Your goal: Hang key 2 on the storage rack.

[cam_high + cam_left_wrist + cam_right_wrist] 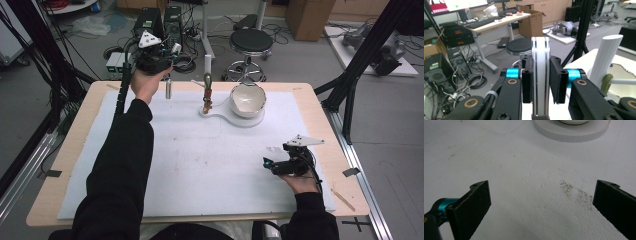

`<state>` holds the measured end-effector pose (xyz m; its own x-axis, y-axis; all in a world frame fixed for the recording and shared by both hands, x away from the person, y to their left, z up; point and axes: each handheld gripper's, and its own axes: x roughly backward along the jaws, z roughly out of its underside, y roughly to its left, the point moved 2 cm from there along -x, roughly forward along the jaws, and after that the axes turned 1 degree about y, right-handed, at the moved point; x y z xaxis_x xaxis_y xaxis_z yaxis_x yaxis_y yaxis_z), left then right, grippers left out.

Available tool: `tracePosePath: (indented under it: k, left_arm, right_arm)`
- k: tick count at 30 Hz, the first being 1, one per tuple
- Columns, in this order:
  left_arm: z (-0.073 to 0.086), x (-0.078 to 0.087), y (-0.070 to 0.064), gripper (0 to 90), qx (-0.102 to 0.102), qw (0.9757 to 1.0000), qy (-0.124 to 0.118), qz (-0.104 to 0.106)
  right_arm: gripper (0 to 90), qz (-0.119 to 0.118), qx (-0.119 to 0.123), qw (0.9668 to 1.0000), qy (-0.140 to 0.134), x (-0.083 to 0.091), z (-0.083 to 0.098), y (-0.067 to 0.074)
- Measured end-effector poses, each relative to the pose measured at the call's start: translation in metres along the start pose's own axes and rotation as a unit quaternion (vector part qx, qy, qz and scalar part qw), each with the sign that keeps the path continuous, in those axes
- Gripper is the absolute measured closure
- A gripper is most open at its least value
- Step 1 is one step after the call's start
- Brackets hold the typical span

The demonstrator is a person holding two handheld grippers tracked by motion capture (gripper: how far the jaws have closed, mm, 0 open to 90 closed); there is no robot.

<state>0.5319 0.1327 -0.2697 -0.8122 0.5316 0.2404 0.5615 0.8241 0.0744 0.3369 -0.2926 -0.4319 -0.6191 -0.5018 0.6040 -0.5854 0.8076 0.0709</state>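
Note:
My left gripper (168, 75) is raised above the table's far left edge, shut on a slim white and silver cylinder (169, 89) that hangs down from it. In the left gripper view both pads press the cylinder (540, 72) from either side. A white bowl (240, 107) sits tilted on a white base plate (235, 120), next to a white post (207, 62) with a green and brown clamp (207, 95). My right gripper (269, 164) rests low near the table's front right, open, with only bare mat between its jaws (541, 205).
A white mat (200, 165) covers the wooden table (65, 165). A black stool (251, 41) and computer boxes with cables (150, 22) stand beyond the far edge. Black frame legs (350, 95) rise at the right. The base plate's rim (574, 133) lies ahead of the right gripper.

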Motion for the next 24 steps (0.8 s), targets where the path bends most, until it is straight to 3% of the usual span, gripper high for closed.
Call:
tracePosePath:
  k: [5,13,20,24]
  left_arm:
    - [-0.003,-0.012,-0.011,74.2,-0.011,0.9999,-0.007,-0.010]
    - [-0.002,-0.028,-0.025,74.2,-0.002,0.9995,-0.020,-0.024]
    - [-0.003,-0.036,-0.037,74.2,-0.005,0.9994,-0.029,-0.020]
    - [-0.002,-0.039,-0.038,74.2,0.006,0.9994,-0.029,-0.017]
  right_arm:
    - [0.7,0.000,-0.001,1.0000,0.002,0.001,0.001,0.000]
    - [0.7,0.004,-0.007,1.0000,0.001,0.004,0.004,-0.002]
    - [0.7,0.005,-0.007,1.0000,0.003,0.005,0.007,-0.002]
    - [0.7,0.007,-0.004,1.0000,0.004,0.005,0.008,-0.001]
